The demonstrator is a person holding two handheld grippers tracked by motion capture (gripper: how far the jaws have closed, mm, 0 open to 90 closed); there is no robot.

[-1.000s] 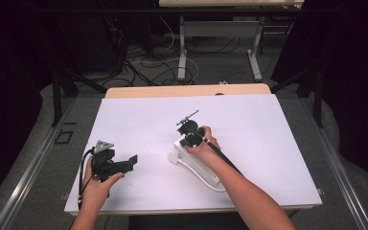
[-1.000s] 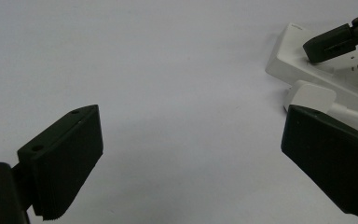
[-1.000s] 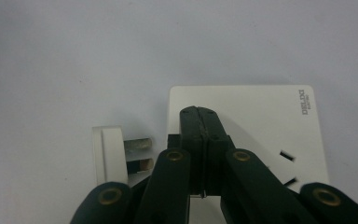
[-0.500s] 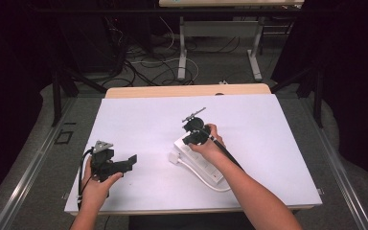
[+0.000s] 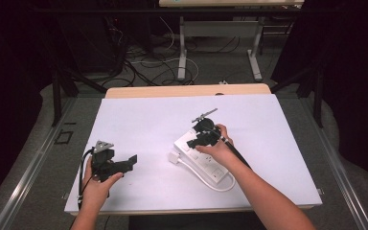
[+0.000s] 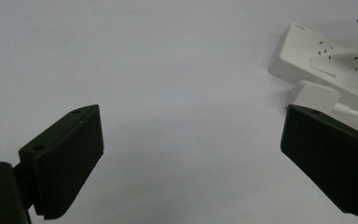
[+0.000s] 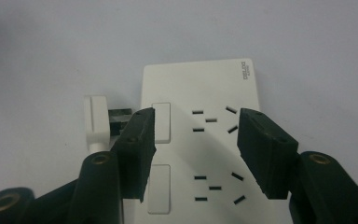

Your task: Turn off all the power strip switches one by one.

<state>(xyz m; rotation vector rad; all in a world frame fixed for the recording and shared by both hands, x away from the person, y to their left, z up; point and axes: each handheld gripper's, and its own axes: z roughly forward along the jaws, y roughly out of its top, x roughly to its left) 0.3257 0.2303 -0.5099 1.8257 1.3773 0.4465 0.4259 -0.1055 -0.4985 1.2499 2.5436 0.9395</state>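
Observation:
A white power strip (image 5: 202, 157) lies on the white table, right of centre, with its white cable (image 5: 206, 180) looping along its near side to a white plug (image 5: 174, 157) lying at its left end. My right gripper (image 5: 195, 142) hovers just above the strip's far end, open, its jaws spread over the sockets with nothing between them. In the right gripper view the strip (image 7: 200, 140) shows its sockets and switches, and the plug (image 7: 96, 122) lies beside it with its pins toward the strip. My left gripper (image 5: 130, 161) stands open at the front left, empty. The left gripper view shows the strip (image 6: 326, 60) and plug (image 6: 314, 94) at its right.
The white table top (image 5: 143, 124) has a wooden edge strip (image 5: 187, 91) along its far side. Beyond it are table legs and cables on a dark floor. A metal rail (image 5: 24, 177) runs along the left side.
My right gripper has moved a little away from the person and rightward over the strip's far end. The left gripper has stayed in place.

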